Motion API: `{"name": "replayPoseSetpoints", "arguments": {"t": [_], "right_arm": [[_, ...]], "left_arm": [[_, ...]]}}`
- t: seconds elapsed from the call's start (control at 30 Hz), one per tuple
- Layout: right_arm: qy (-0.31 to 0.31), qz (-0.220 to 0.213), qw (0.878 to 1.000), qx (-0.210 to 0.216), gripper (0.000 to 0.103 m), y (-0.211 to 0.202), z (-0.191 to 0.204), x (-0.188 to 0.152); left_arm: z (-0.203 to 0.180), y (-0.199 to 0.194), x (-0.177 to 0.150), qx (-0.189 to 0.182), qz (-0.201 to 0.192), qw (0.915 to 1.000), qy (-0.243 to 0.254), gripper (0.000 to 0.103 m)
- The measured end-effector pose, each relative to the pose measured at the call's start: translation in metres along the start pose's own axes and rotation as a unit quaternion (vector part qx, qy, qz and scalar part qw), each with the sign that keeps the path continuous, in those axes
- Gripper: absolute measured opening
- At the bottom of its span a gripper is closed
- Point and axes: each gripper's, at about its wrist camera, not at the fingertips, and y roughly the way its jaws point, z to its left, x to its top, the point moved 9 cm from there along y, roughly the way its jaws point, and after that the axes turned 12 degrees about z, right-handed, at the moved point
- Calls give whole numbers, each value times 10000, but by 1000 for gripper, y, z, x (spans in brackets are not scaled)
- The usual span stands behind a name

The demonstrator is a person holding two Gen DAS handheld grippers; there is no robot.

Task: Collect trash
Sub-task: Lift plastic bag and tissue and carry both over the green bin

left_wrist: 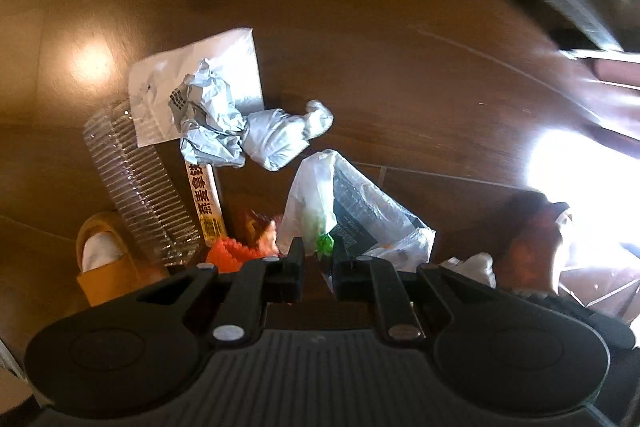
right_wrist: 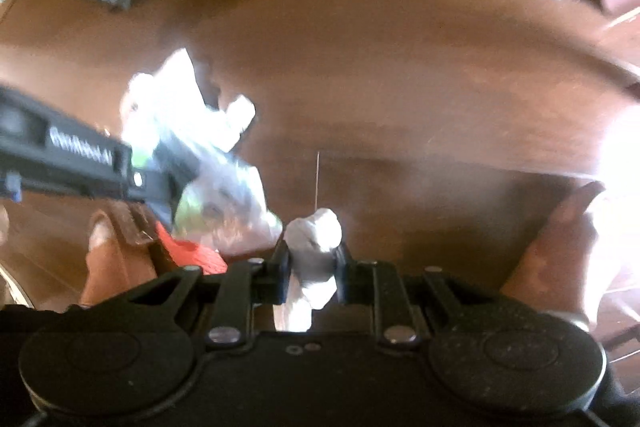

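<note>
L gripper is clamped on a clear crinkly plastic bag w/ a green bit inside, lifted above the brown wooden floor. R gripper is clamped on a small crumpled white tissue wad, also off the floor; that view is blurred. On the floor below the L gripper: a white paper envelope, crumpled grey-white paper, a ribbed clear plastic cup on its side touching the envelope's edge, a narrow white-yellow sachet, and an orange knit piece just beside the bag.
</note>
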Motion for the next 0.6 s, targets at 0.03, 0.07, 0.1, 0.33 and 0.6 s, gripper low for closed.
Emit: {"name": "replayPoseSetpoints", "arguments": {"t": [0.03, 0.07, 0.1, 0.33, 0.6], "right_arm": [[-15, -149, 9999, -49, 20, -16, -1, -2], [-13, -266, 9996, -72, 20, -28, -1, -4], [-4, -399, 9992, -49, 20, -43, -2, -8], [-72, -1379, 9904, 60, 20, -140, -7, -52], [-164, -2475, 9687, 17, 20, -245, -7, -104]], "left_arm": [[-1, -13, -7, -24, -92, 9999, 58, 12], [-4, -24, -13, -62, -185, 9997, 112, 13], [-8, -35, -19, -122, -284, 9994, 163, 13], [-48, -114, -68, -268, -1152, 9910, 635, 13], [-101, -211, -143, -168, -2273, 9636, 1401, 13]]}}
